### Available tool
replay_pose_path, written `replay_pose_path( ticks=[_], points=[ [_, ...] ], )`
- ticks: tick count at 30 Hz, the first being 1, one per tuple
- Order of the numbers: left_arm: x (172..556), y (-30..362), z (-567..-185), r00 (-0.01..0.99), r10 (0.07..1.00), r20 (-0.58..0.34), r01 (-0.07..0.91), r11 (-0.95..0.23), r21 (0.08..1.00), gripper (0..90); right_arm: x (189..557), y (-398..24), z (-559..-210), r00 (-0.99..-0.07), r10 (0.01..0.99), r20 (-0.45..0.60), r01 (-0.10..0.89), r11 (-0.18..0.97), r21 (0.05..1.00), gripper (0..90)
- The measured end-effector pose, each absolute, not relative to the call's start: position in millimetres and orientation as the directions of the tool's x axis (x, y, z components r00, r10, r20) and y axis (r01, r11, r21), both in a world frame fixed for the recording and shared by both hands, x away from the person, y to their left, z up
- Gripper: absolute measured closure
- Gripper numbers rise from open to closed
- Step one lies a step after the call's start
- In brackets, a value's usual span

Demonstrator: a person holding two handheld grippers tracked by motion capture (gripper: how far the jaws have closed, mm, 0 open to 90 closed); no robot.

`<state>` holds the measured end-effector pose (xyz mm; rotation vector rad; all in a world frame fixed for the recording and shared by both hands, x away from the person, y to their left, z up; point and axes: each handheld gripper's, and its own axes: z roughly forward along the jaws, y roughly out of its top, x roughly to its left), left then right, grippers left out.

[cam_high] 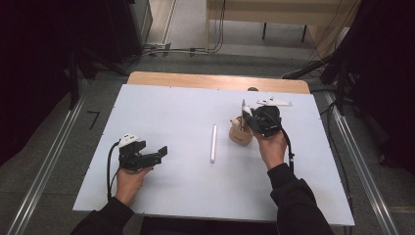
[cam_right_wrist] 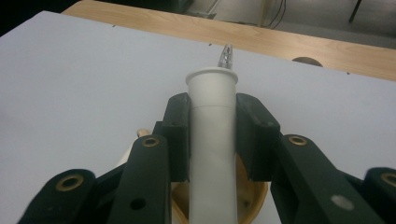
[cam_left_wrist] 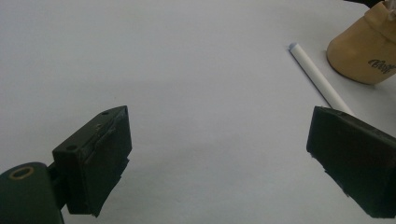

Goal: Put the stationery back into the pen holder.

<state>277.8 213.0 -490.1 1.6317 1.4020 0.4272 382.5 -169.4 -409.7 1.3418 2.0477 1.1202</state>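
Note:
My right gripper (cam_right_wrist: 212, 105) is shut on a white pen (cam_right_wrist: 212, 154) that stands upright, its metal tip (cam_right_wrist: 226, 56) pointing up and away. The pen's lower end reaches into a tan cup (cam_right_wrist: 254, 200) beneath the jaws. From above, the right gripper (cam_high: 246, 116) hovers over this tan cup (cam_high: 240, 134) at the table's right centre. A white stick-like pen part (cam_high: 213, 143) lies flat in the middle of the table. My left gripper (cam_high: 159, 152) rests open at the left, with nothing between its jaws (cam_left_wrist: 219, 126); the white stick (cam_left_wrist: 317, 79) and cup (cam_left_wrist: 364, 51) lie ahead of it.
A white sheet (cam_high: 171, 117) covers the table, with a bare wooden strip (cam_high: 195, 80) along the far edge. Dark curtains, cables and metal floor rails surround the table.

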Motion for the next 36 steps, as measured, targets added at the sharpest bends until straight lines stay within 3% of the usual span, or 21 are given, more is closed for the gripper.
replay_pose_path(
  ticks=[30,32,33,36],
  points=[
    [278,213,-490,0.293,0.911,-0.289,0.595,0.063,0.801,6.6,395,-167,-413,-0.416,0.905,0.085,0.519,0.160,0.840,65.1],
    [278,213,-490,0.293,0.911,-0.289,0.595,0.063,0.801,6.6,395,-167,-413,-0.416,0.906,0.080,0.507,0.158,0.848,60.5],
    [278,213,-490,0.293,0.911,-0.289,0.594,0.063,0.802,6.6,395,-168,-413,-0.423,0.902,0.088,0.503,0.153,0.851,51.4],
    [278,213,-490,0.293,0.911,-0.290,0.594,0.064,0.802,6.6,394,-169,-412,-0.428,0.898,0.104,0.508,0.143,0.850,45.6]
  ],
)
